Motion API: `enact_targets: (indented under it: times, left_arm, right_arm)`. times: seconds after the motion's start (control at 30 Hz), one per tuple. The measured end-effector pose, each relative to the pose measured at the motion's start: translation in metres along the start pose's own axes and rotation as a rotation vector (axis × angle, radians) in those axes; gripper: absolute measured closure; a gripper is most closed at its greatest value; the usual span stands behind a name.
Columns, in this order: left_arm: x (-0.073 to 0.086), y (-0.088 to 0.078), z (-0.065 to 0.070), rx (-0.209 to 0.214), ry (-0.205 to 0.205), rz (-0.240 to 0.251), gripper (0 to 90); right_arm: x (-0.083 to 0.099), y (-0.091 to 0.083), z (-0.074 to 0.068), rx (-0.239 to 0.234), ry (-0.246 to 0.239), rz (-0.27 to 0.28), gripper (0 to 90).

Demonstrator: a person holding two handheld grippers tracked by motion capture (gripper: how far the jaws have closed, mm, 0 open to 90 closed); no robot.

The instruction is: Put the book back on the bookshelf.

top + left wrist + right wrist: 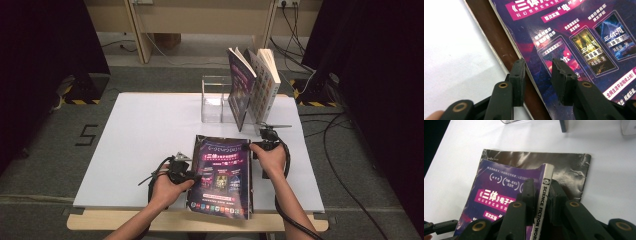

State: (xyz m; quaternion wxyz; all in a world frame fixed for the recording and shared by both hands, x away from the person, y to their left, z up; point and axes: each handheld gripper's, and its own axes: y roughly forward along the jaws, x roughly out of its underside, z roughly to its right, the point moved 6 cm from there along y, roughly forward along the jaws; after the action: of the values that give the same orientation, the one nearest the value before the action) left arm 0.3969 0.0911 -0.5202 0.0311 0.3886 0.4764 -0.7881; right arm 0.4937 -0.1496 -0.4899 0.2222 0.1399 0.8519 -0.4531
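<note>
- Here, the magazine is lying near the table's front edge, long axis running front to back.
- The right gripper is clamping its spine.
- The left gripper, half open, is straddling its left edge.

You've got a clear acrylic rack at the table's far edge w/ two books standing in it, leaning. Wooden frame and cables on the floor beyond.
</note>
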Motion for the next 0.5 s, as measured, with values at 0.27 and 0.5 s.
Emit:
enact_targets:
  times: [0.27,0.5]
  left_arm:
    - [0.002,-0.019,-0.004,0.012,0.033,0.04,57.8]
    - [0.014,-0.043,-0.022,-0.031,0.028,0.095,53.5]
  right_arm:
    - [-0.007,-0.01,-0.011,-0.076,0.034,0.053,82.8]
    - [-0.016,-0.027,-0.023,-0.077,-0.01,0.112,83.1]
